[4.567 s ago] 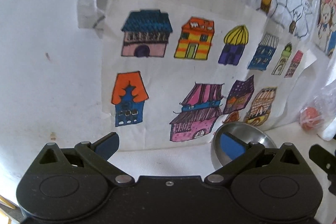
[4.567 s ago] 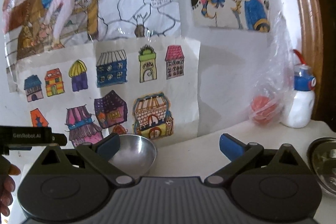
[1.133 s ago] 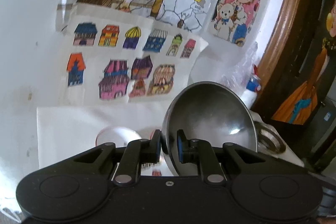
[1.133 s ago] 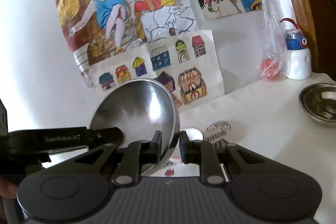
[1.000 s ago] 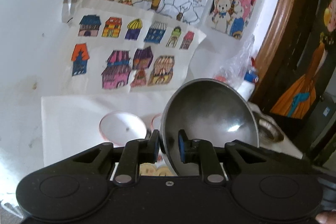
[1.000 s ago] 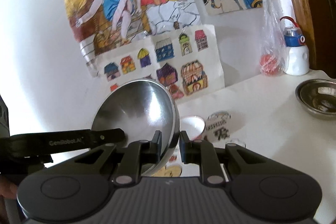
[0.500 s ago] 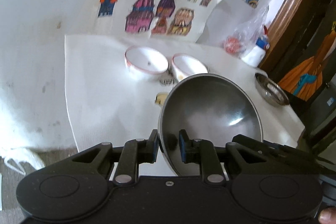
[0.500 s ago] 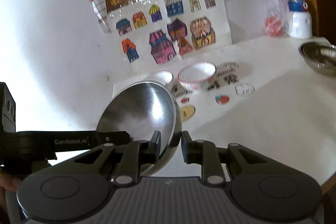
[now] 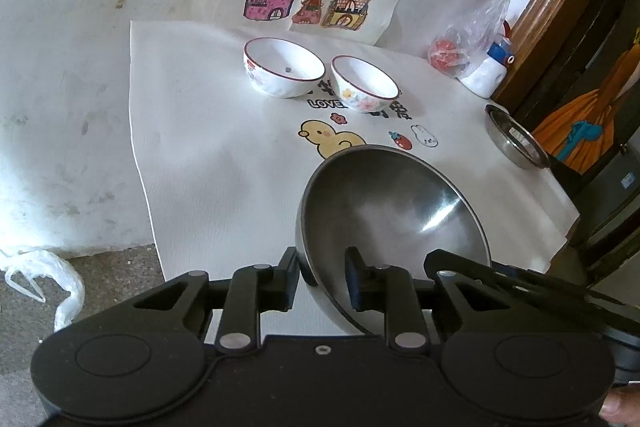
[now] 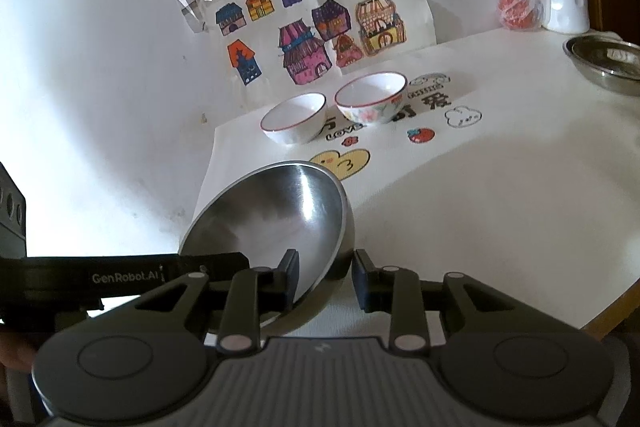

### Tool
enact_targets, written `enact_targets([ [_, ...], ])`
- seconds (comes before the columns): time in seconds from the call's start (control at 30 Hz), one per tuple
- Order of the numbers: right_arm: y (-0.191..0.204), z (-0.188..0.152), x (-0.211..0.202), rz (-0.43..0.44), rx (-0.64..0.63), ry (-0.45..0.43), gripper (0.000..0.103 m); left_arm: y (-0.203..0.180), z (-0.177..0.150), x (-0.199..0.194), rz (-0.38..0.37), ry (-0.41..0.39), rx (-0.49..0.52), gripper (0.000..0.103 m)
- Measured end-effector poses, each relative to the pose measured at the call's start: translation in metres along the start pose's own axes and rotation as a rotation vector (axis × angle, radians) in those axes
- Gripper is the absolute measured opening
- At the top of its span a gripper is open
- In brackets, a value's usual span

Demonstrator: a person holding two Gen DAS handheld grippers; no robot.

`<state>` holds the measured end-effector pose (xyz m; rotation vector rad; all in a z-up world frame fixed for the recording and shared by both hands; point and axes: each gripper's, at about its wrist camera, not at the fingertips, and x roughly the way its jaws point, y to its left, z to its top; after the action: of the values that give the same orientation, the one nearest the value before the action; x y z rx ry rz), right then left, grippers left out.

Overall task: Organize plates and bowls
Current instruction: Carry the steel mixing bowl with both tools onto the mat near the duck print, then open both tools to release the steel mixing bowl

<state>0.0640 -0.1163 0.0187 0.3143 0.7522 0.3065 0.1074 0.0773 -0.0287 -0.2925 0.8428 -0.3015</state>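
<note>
Both the left tongs and right tongs pinch one steel bowl's rim above the desk, while two ceramic bowls and a far steel bowl remain unstacked.

Steel bowl tilted above table (held); two white bowls upright.

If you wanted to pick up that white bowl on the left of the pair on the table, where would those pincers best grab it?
Probably by the rim. The left white bowl stands upright and open, its wall too wide and rounded for a side pinch. Coming down from above its left side, away from the second white bowl close beside it, one finger would go inside, one outside.
</note>
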Motion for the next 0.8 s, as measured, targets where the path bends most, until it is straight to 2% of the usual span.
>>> enact_targets([
  [0.37, -0.002, -0.002, 0.010, 0.014, 0.017, 0.016, 0.040, 0.002, -0.003, 0.007, 0.020, 0.019, -0.008, 0.026],
  [0.67, -0.007, -0.003, 0.012, 0.051, 0.029, 0.011, 0.051, 0.003, -0.004, 0.005, 0.018, 0.000, -0.010, 0.027],
  [0.8, -0.011, -0.002, 0.008, 0.040, 0.036, -0.006, 0.062, 0.008, -0.001, 0.002, 0.011, -0.026, -0.022, 0.038],
])
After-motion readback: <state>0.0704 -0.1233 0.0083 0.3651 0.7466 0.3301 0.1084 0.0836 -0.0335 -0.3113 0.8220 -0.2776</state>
